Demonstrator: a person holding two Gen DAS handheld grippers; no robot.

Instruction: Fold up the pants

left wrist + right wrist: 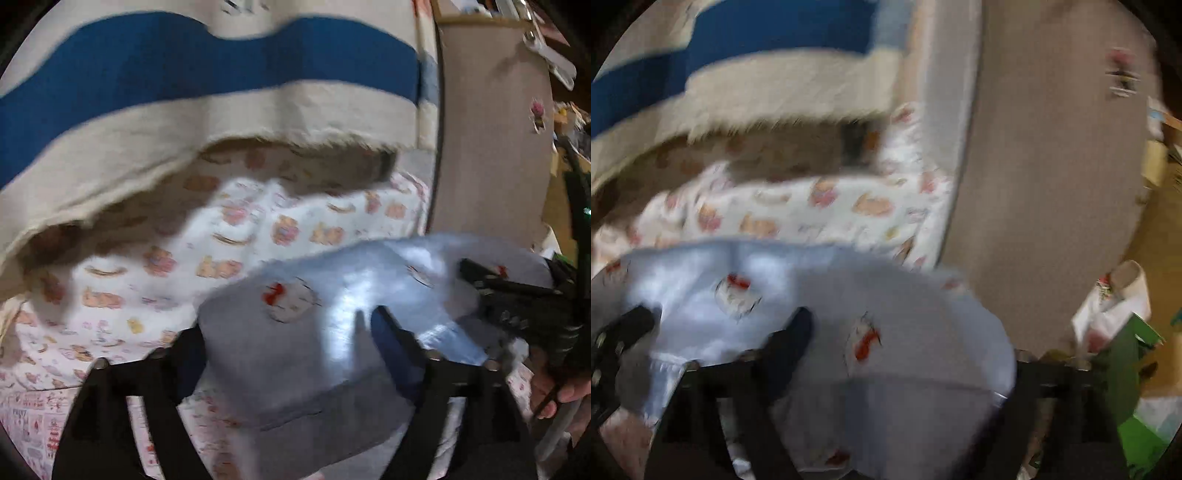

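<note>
The pants (314,332) are light blue-grey with small cat prints and red bows. They hang in the air above the bed, held by both grippers. In the left wrist view my left gripper (291,347) has its fingers (391,343) on either side of a bunched fold of the pants, clamped on the cloth. My right gripper (517,295) shows at the right, gripping the far edge. In the right wrist view the pants (905,350) drape over my right gripper (901,354), hiding its right finger. The left gripper (620,339) shows at the left edge. Both views are motion-blurred.
A bedsheet (221,236) printed with small bears covers the bed. A cream and blue striped blanket (184,74) lies bunched at the back. A beige padded bed end (491,147) stands at the right. A green box (1130,369) and clutter sit on the floor right.
</note>
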